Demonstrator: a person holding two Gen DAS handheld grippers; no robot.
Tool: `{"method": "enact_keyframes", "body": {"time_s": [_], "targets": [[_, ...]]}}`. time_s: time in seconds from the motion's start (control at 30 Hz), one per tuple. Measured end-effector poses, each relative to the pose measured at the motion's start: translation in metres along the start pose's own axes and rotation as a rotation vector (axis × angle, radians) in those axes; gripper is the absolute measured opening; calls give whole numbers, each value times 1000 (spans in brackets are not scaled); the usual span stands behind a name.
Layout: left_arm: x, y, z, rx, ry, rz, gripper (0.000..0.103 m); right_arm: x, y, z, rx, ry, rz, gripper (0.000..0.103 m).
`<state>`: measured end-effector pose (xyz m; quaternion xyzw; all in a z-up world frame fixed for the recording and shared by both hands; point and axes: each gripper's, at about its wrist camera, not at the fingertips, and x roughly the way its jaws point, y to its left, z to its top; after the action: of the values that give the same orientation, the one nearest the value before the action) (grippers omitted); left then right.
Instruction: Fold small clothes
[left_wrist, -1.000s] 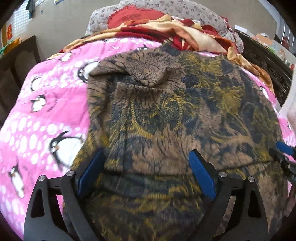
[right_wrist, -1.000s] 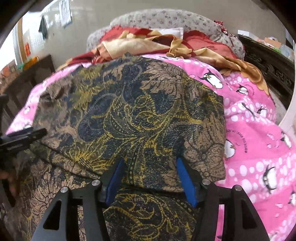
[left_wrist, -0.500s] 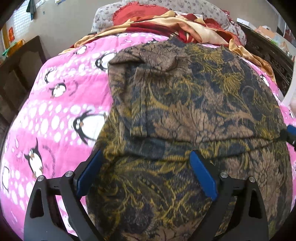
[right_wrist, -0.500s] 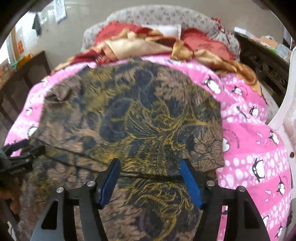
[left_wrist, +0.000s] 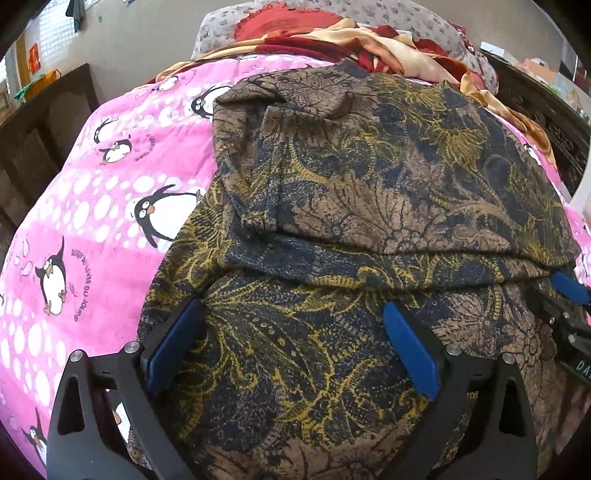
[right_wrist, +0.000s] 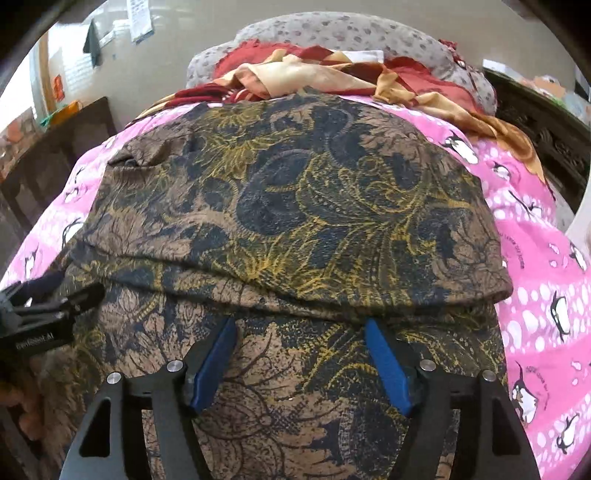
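Both tools have let go since a second ago: left tool (left_wrist: 291, 347) stands wide apart, right tool (right_wrist: 301, 363) is opening, nothing pinched, each hovering over the near part of the brown floral garment (left_wrist: 369, 192). Garment lies on the bed's pink penguin blanket (left_wrist: 92, 221), far half now folded over the near half, so one fold looks done. Blanket print and tool lettering too small to read.

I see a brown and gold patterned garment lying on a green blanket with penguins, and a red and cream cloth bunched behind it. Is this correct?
Not quite. The blanket under the patterned garment is pink with penguins, not green; the left wrist view shows it clearly. The red and cream cloth is indeed bunched behind the garment.
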<state>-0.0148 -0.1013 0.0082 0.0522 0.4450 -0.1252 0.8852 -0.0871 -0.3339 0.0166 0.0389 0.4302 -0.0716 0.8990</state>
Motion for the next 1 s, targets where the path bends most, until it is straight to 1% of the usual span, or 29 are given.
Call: {"method": "enact_keyframes", "body": {"time_s": [0.23,0.37,0.57,0.8,1.0], "targets": [[1,0,0,-3,-5,-1,100,3,-4,1,14,-6,27,78],[1,0,0,-2,-5,-3,100,2,0,-1,5,-11,15,79],[1,1,1,-8,-8,-7,100,2,-2,0,18,-14,36,79],[1,2,2,-14,-11,-13,100,1,-3,-1,12,-14,30,79],[1,1,1,-12,-10,-5,100,2,0,-1,8,-11,6,81]]}}
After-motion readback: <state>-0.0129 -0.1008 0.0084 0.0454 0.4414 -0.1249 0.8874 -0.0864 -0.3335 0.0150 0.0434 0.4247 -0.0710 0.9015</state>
